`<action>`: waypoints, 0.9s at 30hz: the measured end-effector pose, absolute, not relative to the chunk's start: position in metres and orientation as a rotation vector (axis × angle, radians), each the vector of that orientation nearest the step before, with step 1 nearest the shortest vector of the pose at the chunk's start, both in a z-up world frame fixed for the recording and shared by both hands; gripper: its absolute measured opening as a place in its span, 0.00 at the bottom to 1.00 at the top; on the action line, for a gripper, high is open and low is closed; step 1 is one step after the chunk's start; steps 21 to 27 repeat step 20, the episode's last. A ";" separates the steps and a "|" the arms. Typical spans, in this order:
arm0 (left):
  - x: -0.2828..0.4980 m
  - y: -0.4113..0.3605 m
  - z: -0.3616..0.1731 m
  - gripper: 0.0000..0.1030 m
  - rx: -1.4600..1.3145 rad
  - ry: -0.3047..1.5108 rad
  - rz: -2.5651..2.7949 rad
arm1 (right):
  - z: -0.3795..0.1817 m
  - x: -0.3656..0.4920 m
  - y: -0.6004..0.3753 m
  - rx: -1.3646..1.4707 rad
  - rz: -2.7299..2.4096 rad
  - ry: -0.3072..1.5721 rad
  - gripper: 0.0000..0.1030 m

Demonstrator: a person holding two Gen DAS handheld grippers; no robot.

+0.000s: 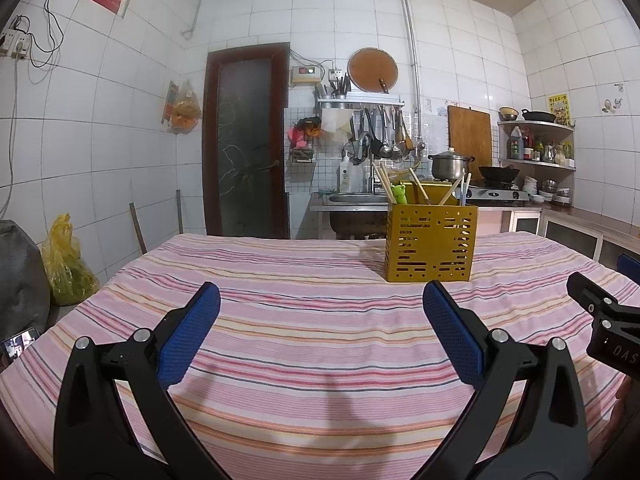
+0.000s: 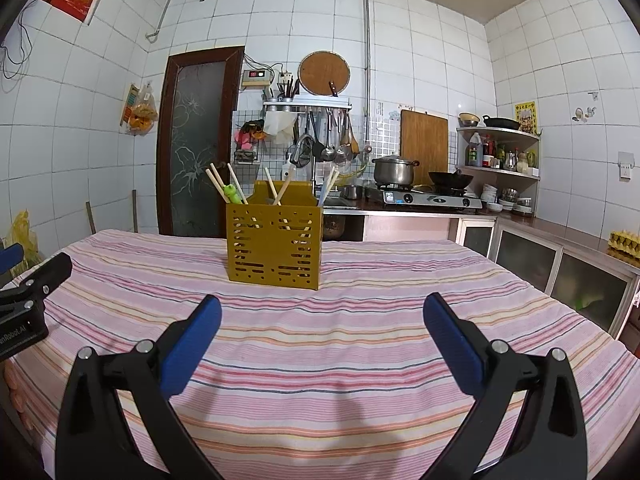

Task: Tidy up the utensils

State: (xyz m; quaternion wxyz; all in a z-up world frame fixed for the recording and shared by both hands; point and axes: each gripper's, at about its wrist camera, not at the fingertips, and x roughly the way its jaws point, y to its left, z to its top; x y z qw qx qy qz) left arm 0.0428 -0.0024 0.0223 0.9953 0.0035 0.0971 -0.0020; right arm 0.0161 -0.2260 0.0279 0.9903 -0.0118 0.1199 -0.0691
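Plainly, left gripper [image 1: 320, 304] and right gripper [image 2: 322, 316]: jaws spread wide, empty, above striped cloth [image 1: 304, 280].

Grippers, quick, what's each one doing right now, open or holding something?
Left gripper: jaws wide open, empty, above the pink striped tablecloth.
Right gripper: jaws wide open, empty, facing the yellow perforated utensil holder.

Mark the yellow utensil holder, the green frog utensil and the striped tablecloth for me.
yellow utensil holder [image 2: 274, 246], right wrist view, front perforated wall.
green frog utensil [image 2: 231, 193], right wrist view, frog-shaped top.
striped tablecloth [image 1: 300, 280], left wrist view, bare middle stretch.
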 end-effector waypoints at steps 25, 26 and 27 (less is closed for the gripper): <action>0.043 -0.002 0.023 0.95 0.011 0.195 -0.013 | 0.029 0.016 -0.225 -0.020 -0.140 0.240 0.96; 0.043 -0.002 0.023 0.95 0.011 0.195 -0.013 | 0.029 0.016 -0.225 -0.020 -0.140 0.240 0.96; 0.043 -0.002 0.023 0.95 0.011 0.195 -0.013 | 0.029 0.016 -0.225 -0.020 -0.140 0.240 0.96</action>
